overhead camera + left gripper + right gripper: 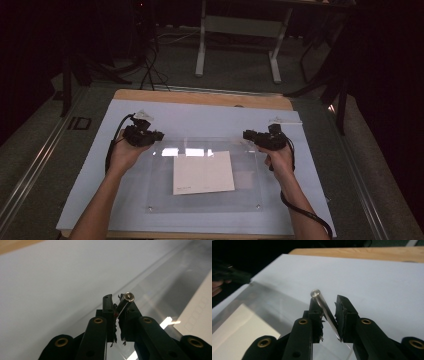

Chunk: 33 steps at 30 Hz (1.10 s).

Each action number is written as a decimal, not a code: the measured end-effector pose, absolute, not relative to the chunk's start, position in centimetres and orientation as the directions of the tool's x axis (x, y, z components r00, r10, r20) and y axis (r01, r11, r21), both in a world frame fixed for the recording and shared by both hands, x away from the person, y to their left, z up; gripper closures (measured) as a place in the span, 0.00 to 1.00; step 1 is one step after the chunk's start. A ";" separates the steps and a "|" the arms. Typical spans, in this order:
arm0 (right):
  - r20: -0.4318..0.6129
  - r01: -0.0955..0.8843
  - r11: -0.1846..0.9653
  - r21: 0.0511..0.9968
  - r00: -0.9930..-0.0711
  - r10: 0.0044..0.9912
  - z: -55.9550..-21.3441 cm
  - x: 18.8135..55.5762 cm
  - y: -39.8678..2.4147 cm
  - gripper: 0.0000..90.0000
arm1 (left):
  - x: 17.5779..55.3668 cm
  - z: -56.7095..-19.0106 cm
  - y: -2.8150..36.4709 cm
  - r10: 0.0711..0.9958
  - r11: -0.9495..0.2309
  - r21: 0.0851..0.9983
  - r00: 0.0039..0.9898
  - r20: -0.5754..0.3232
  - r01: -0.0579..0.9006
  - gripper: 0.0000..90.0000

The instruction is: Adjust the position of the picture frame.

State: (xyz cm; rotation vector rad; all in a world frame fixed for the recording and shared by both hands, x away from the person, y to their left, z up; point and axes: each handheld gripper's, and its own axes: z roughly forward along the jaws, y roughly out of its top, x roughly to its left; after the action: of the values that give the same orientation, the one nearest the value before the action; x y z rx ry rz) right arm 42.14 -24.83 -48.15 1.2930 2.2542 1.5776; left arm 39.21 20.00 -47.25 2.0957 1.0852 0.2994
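A clear acrylic sheet [205,200] lies on a pale blue mat [200,117], with a white paper [202,172] at its middle. My left gripper [160,135] is at the sheet's far left corner. In the left gripper view, that gripper [117,300] is shut on a small metal screw [128,297] whose head points outward over the sheet's edge [175,277]. My right gripper [246,134] is at the far right corner. In the right gripper view, it [328,301] holds a slim metal pin [322,306] slanted between its jaws.
The mat covers a wooden table [200,97] whose bare edge shows at the back. Small metal fasteners sit in the sheet's near corners [149,208]. A white table frame [240,30] stands on the floor beyond. Cables [305,212] trail from both grippers.
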 end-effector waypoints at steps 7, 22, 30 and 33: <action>0.339 0.597 0.155 0.788 -0.629 0.699 -49.8 42.9 -22.7 0.84 | 40.6 -49.0 21.2 0.832 -0.296 0.694 0.534 -0.150 0.656 0.92; 0.364 0.640 0.088 0.764 -0.538 0.760 -53.3 44.4 -22.7 0.85 | 41.3 -52.5 20.2 0.863 -0.199 0.712 0.465 -0.197 0.673 0.90; 0.355 0.634 0.095 0.768 -0.543 0.761 -53.3 44.3 -22.7 0.85 | 41.2 -52.7 20.3 0.864 -0.177 0.720 0.456 -0.212 0.671 0.89; 0.361 0.634 0.091 0.768 -0.547 0.755 -53.4 44.3 -22.8 0.85 | 41.0 -53.0 20.3 0.867 -0.152 0.734 0.446 -0.222 0.662 0.88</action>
State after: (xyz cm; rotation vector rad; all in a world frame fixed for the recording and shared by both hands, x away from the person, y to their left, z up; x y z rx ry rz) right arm 44.32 -22.76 -53.41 1.4255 2.2232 1.4544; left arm 41.04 20.34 -52.98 1.8899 1.2900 0.3217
